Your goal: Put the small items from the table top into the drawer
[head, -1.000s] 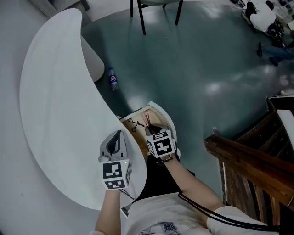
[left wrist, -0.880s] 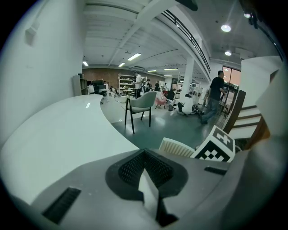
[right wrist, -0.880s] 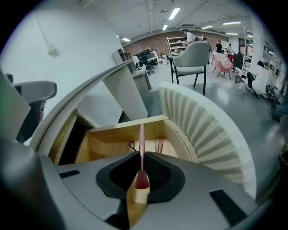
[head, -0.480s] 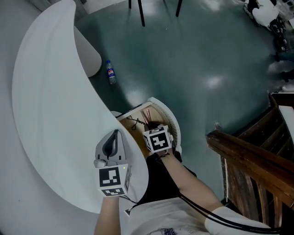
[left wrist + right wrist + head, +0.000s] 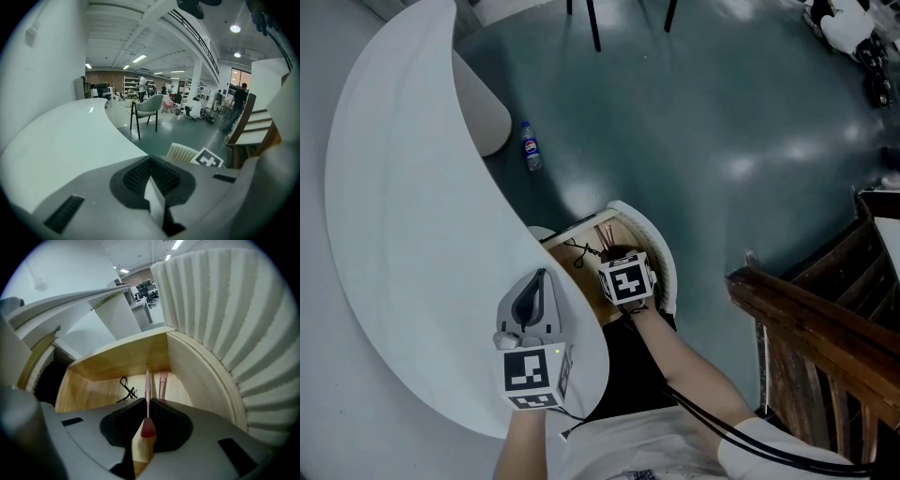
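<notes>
Pink stick (image 5: pixel 147 383) clamped in right tongs (image 5: pixel 147 404), which point steeply down into open wooden drawer (image 5: pixel 117 357). Stick's long axis runs straight out from tongs toward drawer's back wall — tip over drawer floor, contact unclear. Second pink stick (image 5: pixel 162 383) lies just right, nearly parallel; black cord (image 5: pixel 125 389) at left. Likely next: lower slightly, open, let stick drop beside its twin. Left tongs (image 5: pixel 151 176) together, empty — parked on white surface (image 5: pixel 403 234), lower left of head view.

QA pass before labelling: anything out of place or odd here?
One thing: a plastic bottle sits on the floor by the table base, away from the drawer. The right gripper and its grip on the pink stick look normal.
</notes>
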`<state>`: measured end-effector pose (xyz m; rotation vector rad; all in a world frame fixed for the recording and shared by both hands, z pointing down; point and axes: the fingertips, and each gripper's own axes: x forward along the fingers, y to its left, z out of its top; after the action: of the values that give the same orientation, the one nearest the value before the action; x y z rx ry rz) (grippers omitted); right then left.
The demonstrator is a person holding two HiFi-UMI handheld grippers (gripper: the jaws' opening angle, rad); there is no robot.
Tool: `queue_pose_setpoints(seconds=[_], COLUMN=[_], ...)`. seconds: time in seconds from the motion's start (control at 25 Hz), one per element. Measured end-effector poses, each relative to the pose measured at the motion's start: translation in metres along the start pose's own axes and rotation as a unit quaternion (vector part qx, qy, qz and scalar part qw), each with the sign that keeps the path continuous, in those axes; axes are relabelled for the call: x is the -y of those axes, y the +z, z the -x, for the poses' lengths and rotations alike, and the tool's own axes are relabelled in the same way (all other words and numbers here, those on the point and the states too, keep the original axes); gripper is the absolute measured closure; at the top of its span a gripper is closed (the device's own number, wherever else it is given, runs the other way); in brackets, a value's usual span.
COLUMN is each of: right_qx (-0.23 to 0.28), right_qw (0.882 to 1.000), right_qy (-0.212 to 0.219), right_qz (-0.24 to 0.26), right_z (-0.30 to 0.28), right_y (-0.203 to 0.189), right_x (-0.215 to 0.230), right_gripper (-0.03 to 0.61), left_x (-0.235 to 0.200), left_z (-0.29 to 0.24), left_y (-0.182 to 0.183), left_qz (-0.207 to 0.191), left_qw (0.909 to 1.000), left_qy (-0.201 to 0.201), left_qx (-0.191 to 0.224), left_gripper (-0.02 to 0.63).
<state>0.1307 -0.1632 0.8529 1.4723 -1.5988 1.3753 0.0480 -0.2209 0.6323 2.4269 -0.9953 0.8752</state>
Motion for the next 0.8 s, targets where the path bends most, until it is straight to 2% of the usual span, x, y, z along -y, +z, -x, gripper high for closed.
queue_pose_setpoints(seconds=[0.44,0.8], right_qx=[-0.027,-0.047], right_qw=[1.0,0.998], right_qy=[0.0,-0.016], right_qz=[0.014,0.024], right_z=[-0.014,-0.021], right_y=[-0.005,-0.01], right_x=[0.004,0.008], right_gripper=[0.518,0.517], left_x=[-0.001,0.001], left_z=[0.0,0.0], left_y=[0.0,-0.001], left_qz=[-0.008,-0.011], left_qw=[0.9999,0.9999], left_qy=[0.005,0.0], left_qx=[-0.004,-0.002], left_gripper=[0.594,0.594])
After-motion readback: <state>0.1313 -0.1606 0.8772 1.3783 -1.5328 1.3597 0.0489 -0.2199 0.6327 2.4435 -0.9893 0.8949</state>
